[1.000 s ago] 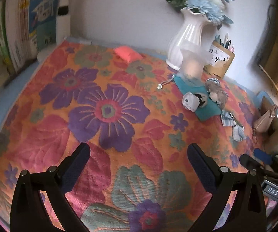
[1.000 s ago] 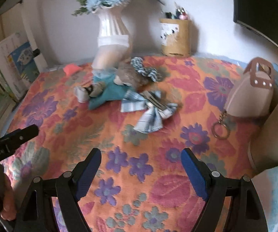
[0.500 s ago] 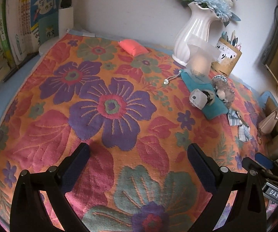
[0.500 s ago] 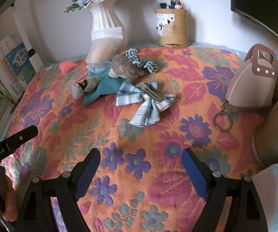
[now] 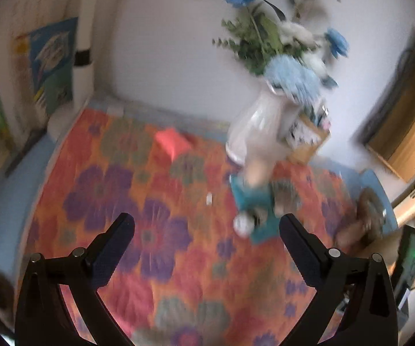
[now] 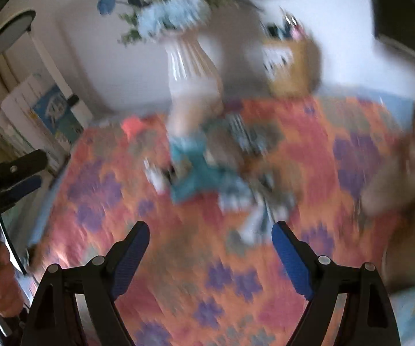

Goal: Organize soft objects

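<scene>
Both views are blurred by motion. A heap of soft things lies on the flowered cloth [image 5: 149, 230] in front of the white vase [image 5: 253, 127]: a teal cloth [image 5: 250, 199], a small white plush [image 5: 242, 225], a brown plush [image 5: 285, 199] and a blue checked bow [image 6: 253, 201]. A pink pad [image 5: 171, 141] lies apart at the back. My left gripper [image 5: 207, 230] stands open above the cloth, nothing between its fingers. My right gripper [image 6: 210, 239] is open too, short of the bow, and holds nothing.
A cardboard pen holder [image 5: 305, 141] stands behind the vase. Books [image 5: 51, 63] lean at the left edge. A beige handbag [image 6: 394, 181] sits at the right. The left gripper's finger [image 6: 20, 167] and a hand [image 6: 2, 288] show at the left of the right wrist view.
Both grippers have risen and tilted up, so the wall and flowers fill more of each view. The objects on the cloth have not moved. Both grippers stay open.
</scene>
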